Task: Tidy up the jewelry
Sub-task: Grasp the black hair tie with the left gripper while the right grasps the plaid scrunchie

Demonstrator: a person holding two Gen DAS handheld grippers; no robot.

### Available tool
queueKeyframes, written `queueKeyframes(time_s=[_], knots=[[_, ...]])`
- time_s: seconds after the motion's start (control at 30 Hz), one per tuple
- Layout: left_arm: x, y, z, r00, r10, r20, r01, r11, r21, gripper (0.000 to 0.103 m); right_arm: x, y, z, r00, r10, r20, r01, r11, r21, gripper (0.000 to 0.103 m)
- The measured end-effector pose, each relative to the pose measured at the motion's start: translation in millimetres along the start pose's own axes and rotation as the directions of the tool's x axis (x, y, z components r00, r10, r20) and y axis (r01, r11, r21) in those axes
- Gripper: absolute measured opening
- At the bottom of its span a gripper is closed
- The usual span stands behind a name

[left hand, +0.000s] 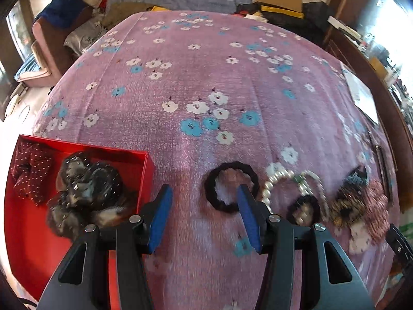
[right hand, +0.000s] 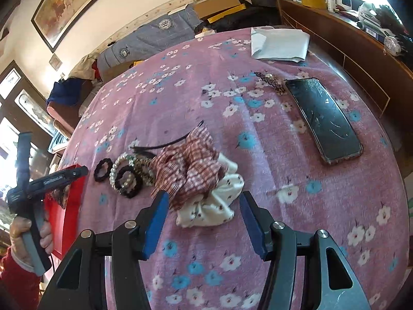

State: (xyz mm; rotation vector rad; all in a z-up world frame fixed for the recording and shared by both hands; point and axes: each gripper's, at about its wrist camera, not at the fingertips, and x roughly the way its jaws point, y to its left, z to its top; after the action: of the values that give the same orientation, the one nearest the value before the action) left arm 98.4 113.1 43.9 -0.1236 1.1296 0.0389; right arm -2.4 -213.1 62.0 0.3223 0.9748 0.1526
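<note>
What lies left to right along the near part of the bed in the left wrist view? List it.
Red box → black hair tie → pearl bracelet → leopard-print scrunchie → pink plaid scrunchie.

The red box [left hand: 77,152] is cut off by the left wrist view's left edge. One blue finger [left hand: 247,217] hides part of the black hair tie [left hand: 227,170]. Beside it, the pearl bracelets [left hand: 281,178] and scrunchies blur together near the bed's right edge.
</note>
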Motion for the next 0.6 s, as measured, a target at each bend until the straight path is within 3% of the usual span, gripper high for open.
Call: queueKeyframes(time_s=[0.2,0.37,0.43,0.5,0.53,0.6], knots=[[27,-4,7,0.999,0.029,-0.041,-0.028,1.0,0.007,0.051,15,5,13,0.999,0.04,-0.008,-0.04,0.999,-0.019,0.065],[30,-12,7,0.997,0.069,-0.019,-0.069,0.997,0.033,0.048,27,12,17,0.999,0.035,-0.017,-0.036,0.998,-0.046,0.066],[31,-13,7,0.994,0.106,-0.007,-0.105,0.993,0.045,0.032,31,11,18,0.999,0.032,-0.022,-0.032,0.999,-0.037,0.066],[29,-14,6,0.994,0.11,-0.002,-0.109,0.992,0.062,0.024,33,10,18,0.999,0.029,-0.022,-0.029,0.999,-0.029,0.066],[29,-14,7,0.995,0.097,-0.003,-0.097,0.993,0.066,0.011,34,9,17,0.999,0.029,-0.021,-0.03,0.999,-0.027,0.063],[28,-15,8,0.994,0.105,-0.009,-0.104,0.992,0.077,0.009,36,10,17,0.999,0.021,-0.026,-0.022,0.999,-0.034,0.052]])
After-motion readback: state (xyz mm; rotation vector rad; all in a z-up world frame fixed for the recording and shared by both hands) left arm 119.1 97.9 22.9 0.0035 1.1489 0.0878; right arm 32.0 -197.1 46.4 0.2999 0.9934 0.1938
